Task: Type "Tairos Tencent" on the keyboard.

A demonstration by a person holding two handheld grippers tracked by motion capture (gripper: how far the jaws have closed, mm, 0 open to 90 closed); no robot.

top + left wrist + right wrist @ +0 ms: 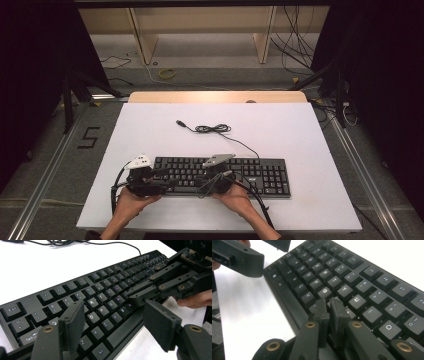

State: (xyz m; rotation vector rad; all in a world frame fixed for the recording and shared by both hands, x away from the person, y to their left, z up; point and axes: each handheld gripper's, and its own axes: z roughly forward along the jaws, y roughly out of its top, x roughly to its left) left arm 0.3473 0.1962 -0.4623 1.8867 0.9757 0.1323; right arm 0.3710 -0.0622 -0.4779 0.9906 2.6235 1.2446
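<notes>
A black keyboard (pixel 220 175) is laid near the front edge of the white desk (pixel 300 130). The left gripper (pixel 112 322) is held over its left end, fingers spread wide. The right gripper (pixel 329 307) is set on the middle keys, fingers nearly together with nothing between them.

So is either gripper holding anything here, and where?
Nothing is held. The left gripper is open over the keyboard; the right gripper is nearly shut, tips on the keys.

White table (pixel 150 125) with black keyboard (pixel 260 175) and its cable (pixel 215 129)
</notes>
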